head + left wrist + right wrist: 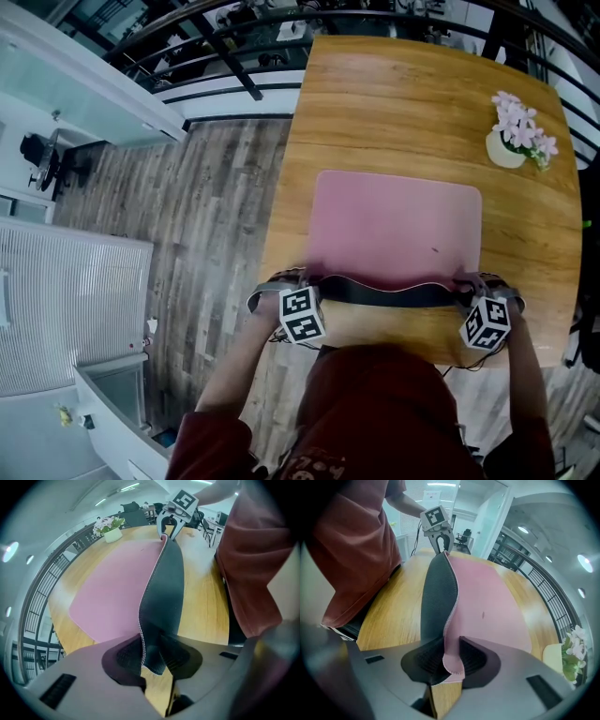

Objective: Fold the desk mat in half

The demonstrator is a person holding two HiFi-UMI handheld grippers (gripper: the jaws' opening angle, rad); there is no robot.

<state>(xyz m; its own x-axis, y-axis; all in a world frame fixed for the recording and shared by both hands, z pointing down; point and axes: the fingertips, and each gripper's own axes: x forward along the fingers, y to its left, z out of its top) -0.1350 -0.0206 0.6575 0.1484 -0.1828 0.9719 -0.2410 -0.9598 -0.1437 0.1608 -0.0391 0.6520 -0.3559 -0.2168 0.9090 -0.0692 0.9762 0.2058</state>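
A pink desk mat (394, 230) lies flat on the wooden table (394, 103). Its near edge stands lifted, so the black underside (389, 294) shows as a band between my two grippers. My left gripper (312, 280) has the near left corner (149, 660) between its pads, and a gap shows beside the mat. My right gripper (466, 280) has the near right corner (452, 665) loose and curled between its pads in the same way. Each gripper view shows the other gripper, the right (168, 526) and the left (440, 540), at the far end of the raised edge.
A small white pot of pink flowers (517, 136) stands at the table's far right, past the mat. A person in a dark red top (375, 412) stands against the table's near edge. Black railings (216, 56) and wood floor lie left of the table.
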